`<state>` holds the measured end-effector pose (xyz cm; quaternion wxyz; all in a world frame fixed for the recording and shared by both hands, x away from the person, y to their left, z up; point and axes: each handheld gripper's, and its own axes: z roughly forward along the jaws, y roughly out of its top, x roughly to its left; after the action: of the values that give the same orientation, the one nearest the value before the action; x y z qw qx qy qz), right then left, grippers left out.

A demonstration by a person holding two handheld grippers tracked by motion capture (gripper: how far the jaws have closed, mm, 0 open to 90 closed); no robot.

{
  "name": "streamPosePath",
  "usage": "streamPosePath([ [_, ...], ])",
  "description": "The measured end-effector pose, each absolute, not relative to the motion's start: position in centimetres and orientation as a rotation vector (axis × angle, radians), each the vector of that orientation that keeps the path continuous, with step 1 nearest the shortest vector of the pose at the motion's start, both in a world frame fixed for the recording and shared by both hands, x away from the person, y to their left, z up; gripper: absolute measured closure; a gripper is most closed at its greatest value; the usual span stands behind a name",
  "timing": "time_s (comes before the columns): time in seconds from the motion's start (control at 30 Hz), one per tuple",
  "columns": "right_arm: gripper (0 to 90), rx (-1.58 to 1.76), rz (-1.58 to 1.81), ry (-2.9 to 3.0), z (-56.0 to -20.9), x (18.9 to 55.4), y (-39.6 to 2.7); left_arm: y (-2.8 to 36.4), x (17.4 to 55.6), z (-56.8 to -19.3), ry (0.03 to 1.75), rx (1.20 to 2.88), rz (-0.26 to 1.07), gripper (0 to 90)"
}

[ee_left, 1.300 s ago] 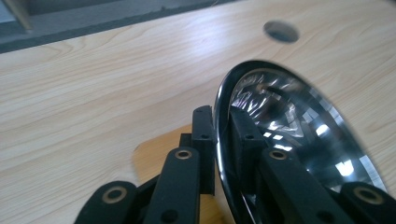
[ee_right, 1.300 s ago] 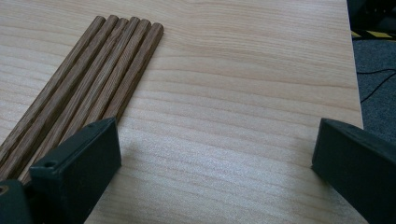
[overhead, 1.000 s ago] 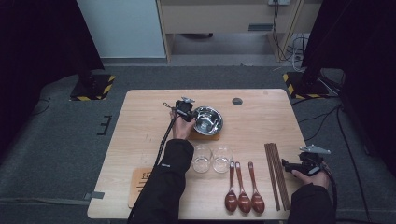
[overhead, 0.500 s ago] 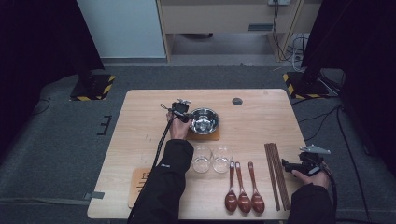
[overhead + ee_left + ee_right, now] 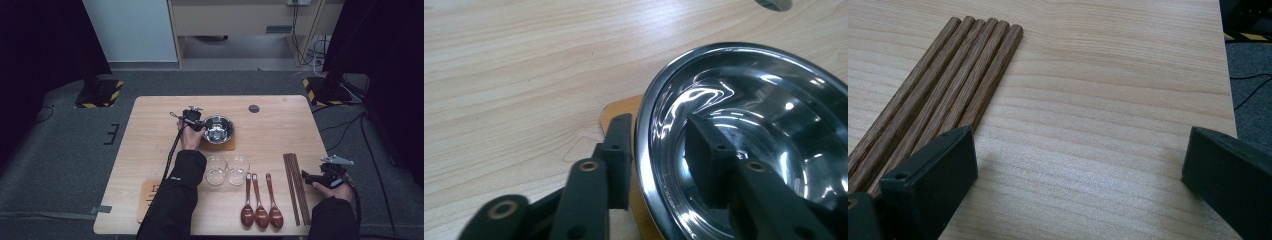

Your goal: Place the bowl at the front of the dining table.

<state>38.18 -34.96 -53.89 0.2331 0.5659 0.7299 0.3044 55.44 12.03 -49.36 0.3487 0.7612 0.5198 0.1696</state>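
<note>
My left gripper [image 5: 659, 160] straddles the near rim of the shiny round steel bowl [image 5: 218, 129]: 1 jaw stands outside the wall, the other inside, and both stand clear of the metal. Those jaws have just been opening, with the rim between them. The bowl sits on a thin orange-brown wooden coaster [image 5: 221, 145] near the middle of the pale wooden bench [image 5: 150, 125]. My right gripper [image 5: 1078, 170] rests at the bench's right edge with its jaws spread wide over bare wood, gripping nothing, just beside a row of dark brown wooden chopsticks [image 5: 943, 95].
</note>
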Motion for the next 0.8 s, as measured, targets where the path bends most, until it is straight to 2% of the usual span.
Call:
streamPosePath([
  [0.27, 1.2, 1.554, 0.836, 2.004, -53.9, 38.2, -34.9, 12.8, 54.6, -47.9, 1.319, 1.952, 0.46, 55.3],
  [0.8, 0.4, 1.558, 0.833, 2.005, -53.9, 38.2, -34.9, 14.8, 51.1, -44.9, 1.262, 1.92, 0.461, 49.8],
])
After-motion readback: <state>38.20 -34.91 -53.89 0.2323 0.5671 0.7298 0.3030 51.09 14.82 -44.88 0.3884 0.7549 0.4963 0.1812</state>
